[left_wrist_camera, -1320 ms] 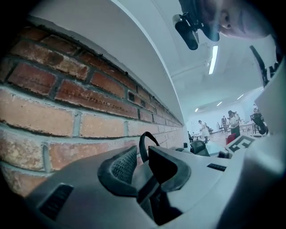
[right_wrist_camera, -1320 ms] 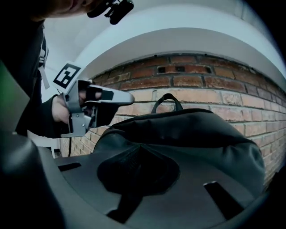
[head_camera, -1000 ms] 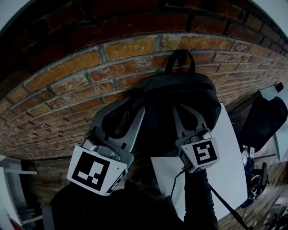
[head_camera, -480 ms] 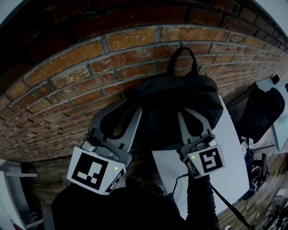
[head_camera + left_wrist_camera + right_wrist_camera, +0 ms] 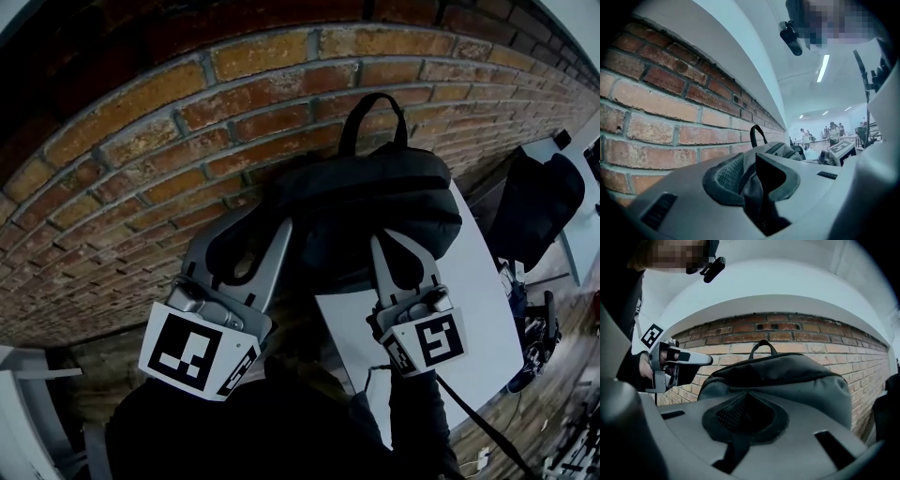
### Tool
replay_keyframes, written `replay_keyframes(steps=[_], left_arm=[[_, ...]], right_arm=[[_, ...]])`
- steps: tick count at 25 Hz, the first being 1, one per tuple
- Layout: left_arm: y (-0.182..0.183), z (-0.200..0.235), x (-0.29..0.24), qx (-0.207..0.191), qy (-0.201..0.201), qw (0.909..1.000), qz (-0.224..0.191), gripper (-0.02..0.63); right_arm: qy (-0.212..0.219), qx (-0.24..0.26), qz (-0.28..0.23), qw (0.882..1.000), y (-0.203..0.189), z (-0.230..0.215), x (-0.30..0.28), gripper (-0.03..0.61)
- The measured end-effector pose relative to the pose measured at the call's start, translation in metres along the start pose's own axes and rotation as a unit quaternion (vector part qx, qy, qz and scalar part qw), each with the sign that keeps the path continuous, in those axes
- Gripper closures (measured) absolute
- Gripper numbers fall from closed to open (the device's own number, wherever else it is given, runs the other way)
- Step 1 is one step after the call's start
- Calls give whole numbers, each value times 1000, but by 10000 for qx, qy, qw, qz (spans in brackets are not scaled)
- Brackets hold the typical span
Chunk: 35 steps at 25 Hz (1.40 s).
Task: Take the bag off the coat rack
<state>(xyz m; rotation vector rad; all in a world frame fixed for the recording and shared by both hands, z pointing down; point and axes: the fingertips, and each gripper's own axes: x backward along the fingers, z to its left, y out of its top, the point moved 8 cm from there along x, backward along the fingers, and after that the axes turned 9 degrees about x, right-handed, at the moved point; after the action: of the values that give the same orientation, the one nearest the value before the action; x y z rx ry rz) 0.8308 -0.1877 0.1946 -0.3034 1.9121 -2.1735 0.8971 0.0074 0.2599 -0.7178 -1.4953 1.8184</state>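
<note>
Bag [image 5: 375, 202] in left tongs [image 5: 251, 236] and right tongs [image 5: 389, 242]; brick wall [image 5: 141, 159] behind

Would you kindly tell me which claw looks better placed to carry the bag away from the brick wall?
Left, probably. The left claw grips a thick fold of the bag, while the right claw is shut on only what looks like a thin strap, a weaker hold.
</note>
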Motion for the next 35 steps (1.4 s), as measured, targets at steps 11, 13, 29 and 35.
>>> replay_keyframes(steps=[11, 13, 29, 35], left_arm=[[-9, -10, 21, 119, -149, 9998, -32, 540], [-11, -12, 24, 134, -156, 9998, -26, 540], [-22, -23, 7, 98, -310, 9994, 86, 540], [-19, -24, -7, 114, -231, 9997, 22, 540]], right_arm=[[-160, -132, 214, 9996, -6, 34, 33, 571], [-205, -133, 286, 9993, -7, 34, 35, 571], [-45, 239, 444, 9987, -5, 25, 63, 414], [-979, 244, 374, 9942, -11, -12, 111, 393]])
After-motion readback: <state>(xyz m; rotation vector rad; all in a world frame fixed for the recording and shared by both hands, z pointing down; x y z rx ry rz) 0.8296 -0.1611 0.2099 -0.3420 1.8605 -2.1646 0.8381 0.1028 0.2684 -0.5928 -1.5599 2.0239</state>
